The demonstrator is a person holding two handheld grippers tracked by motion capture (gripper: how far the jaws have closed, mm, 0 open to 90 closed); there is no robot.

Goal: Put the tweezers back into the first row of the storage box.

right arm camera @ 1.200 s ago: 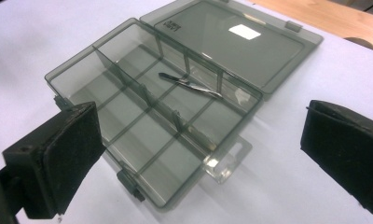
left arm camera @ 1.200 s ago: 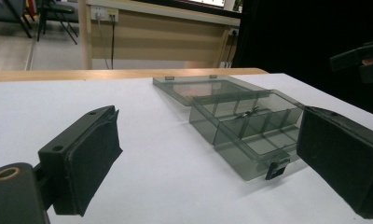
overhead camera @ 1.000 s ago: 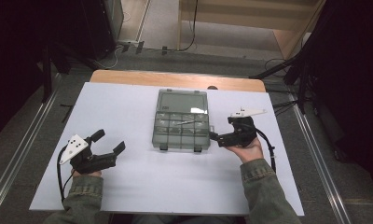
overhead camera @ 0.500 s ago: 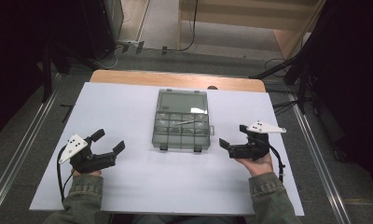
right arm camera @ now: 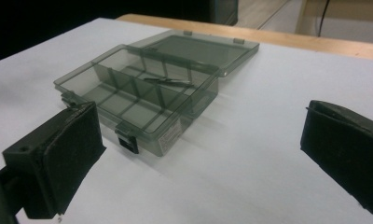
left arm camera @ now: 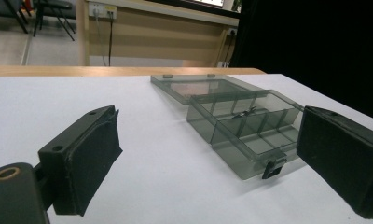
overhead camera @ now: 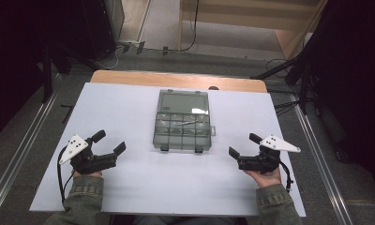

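Observation:
A clear grey compartment box (overhead camera: 182,133) lies open mid-table, its lid (overhead camera: 183,102) flat behind it. A thin metal piece (overhead camera: 189,123) rests in one of its middle compartments, also seen in the left gripper view (left arm camera: 244,112) and the right gripper view (right arm camera: 168,81). My left gripper (overhead camera: 109,142) sits open on the white surface, left of the box and apart from it. My right gripper (overhead camera: 243,145) is open too, right of the box's front corner with a gap between. In each gripper view the box (left arm camera: 250,130) (right arm camera: 138,98) lies beyond empty jaws.
The white table cover (overhead camera: 129,187) ends at a wooden strip (overhead camera: 176,80) along the far edge. Metal rails (overhead camera: 17,154) run along both sides on the floor. Cables and dark stands (overhead camera: 288,70) are behind the table.
My right gripper has drawn back from the box's right front corner, moving right and toward the person. The left gripper and the box have stayed put.

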